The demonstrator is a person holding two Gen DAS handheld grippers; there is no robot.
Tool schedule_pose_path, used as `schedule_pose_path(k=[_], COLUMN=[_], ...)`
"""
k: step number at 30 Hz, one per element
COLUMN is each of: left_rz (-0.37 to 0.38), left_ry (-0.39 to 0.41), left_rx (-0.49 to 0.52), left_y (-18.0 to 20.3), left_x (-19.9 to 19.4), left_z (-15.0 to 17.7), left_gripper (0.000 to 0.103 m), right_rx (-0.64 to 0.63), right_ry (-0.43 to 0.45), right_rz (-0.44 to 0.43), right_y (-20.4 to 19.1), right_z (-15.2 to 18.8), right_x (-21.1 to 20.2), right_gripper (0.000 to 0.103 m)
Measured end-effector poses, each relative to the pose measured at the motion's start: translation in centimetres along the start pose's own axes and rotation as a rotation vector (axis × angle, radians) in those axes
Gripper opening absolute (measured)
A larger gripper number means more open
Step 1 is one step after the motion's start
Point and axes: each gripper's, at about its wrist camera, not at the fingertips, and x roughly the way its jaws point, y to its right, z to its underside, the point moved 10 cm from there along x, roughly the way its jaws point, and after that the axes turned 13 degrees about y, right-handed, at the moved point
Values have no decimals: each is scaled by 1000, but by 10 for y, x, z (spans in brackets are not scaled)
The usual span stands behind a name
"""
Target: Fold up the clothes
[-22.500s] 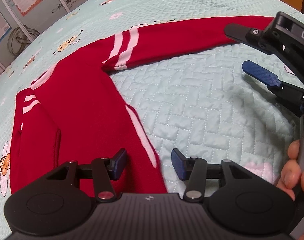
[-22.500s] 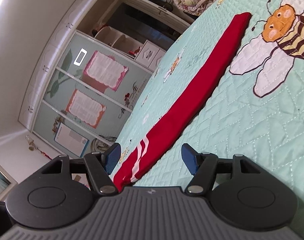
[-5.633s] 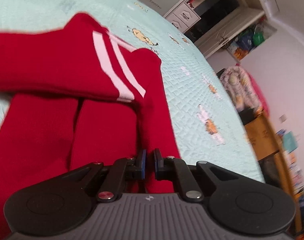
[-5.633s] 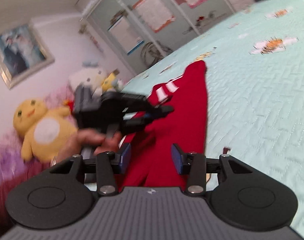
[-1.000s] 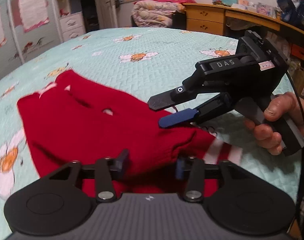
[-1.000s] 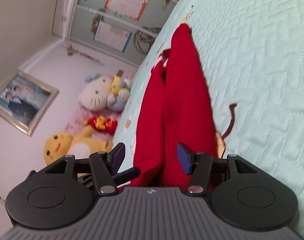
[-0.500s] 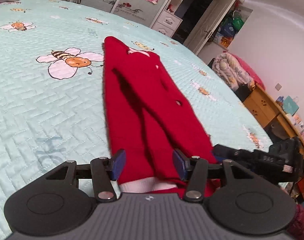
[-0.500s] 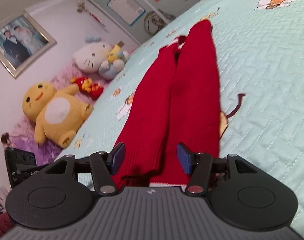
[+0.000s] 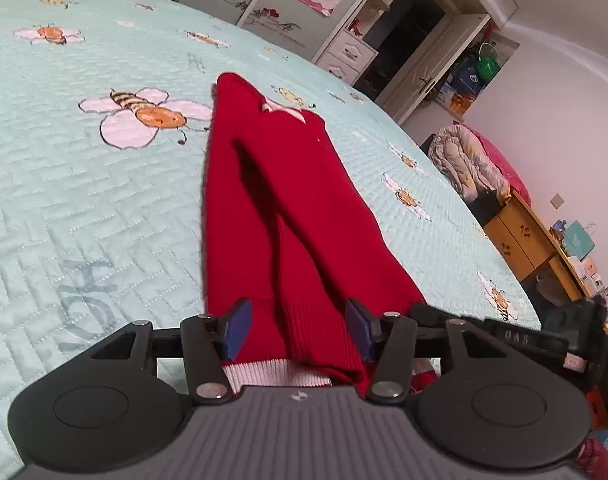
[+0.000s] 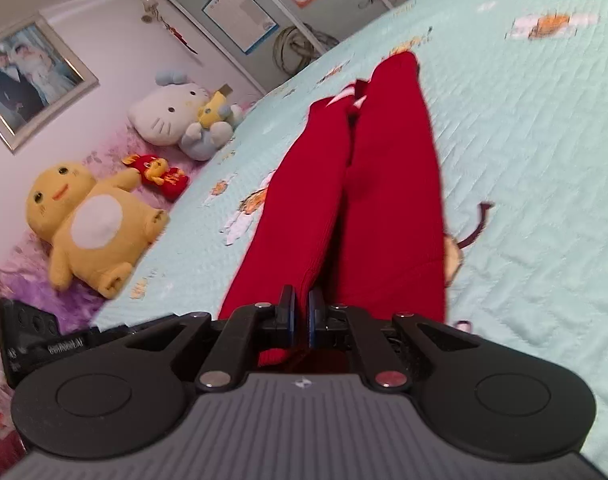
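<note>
- Right gripper (image 10: 300, 316) is pinching the ribbed hem of the red sweater (image 10: 368, 200), its pads nearly together on the knit.
- Left gripper (image 9: 295, 326) is straddling the same hem – spread wide, gripping nothing.
- Sweater is lying as a long narrow strip on the quilt (image 9: 63, 200) – soft and limp, probably sagging unless held at both hem corners.

A pale mint quilted bedspread (image 9: 83, 184) with bee prints carries a long folded red knit sweater (image 9: 287, 208), lying flat.
</note>
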Motion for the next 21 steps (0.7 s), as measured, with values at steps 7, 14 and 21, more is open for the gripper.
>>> schedule_pose_path(k=[7,14,21], left_rz=[27,60,58], left_ry=[4,53,67], left_rx=[3,50,130], left_y=[9,27,36], left_x=[16,53,126], left_z=[-6,-40,-54], left_gripper=[55,58,29], right_rx=[81,35,-54], right_ry=[-35,44,100], right_rz=[-5,-17,-45], right_y=[18,16,3], right_z=[11,-30,-90], right_x=[-1,0,76], right_gripper=[9,27,27])
